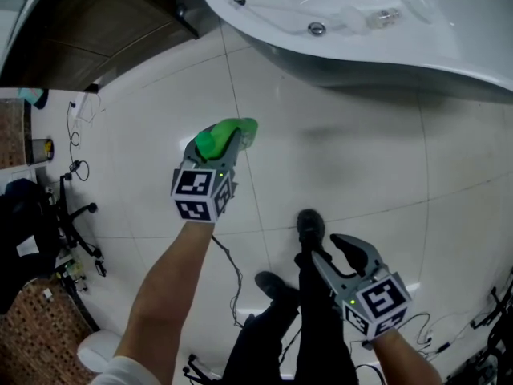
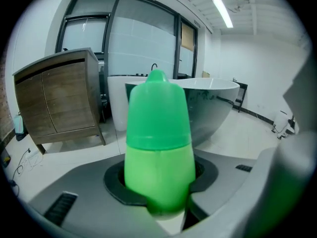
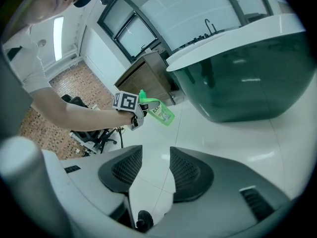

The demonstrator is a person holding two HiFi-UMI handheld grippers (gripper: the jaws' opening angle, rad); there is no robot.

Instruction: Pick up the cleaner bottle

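you held 2 grippers over a glossy white tiled floor (image 1: 345,159) in a bathroom. your left gripper (image 1: 223,144) was clamped on the green cleaner bottle (image 1: 242,126). in the left gripper view its 2 dark pads pressed on either side of the bottle's lower body. the bottle's rounded green cap (image 2: 157,108) stood up past the jaws and filled the middle of that view. the bottle was off the floor, carried in the air in front of you, on the near side of the white bathtub (image 1: 264,32). in the right gripper view it showed tilted, with a pale label on its side, sticking out beyond the marker cube at the end of your bare left forearm (image 1: 164,287). your right gripper (image 1: 329,251) sat nearer your body, well apart from the bottle. its 2 ribbed pads stood apart with only floor tile showing between them, so it gripped nothing. 1 dark shoe (image 1: 310,224) showed on the tiles just beside it in the head view. a brown wooden cabinet (image 2: 59,103) stood left of the tub in the left gripper view.
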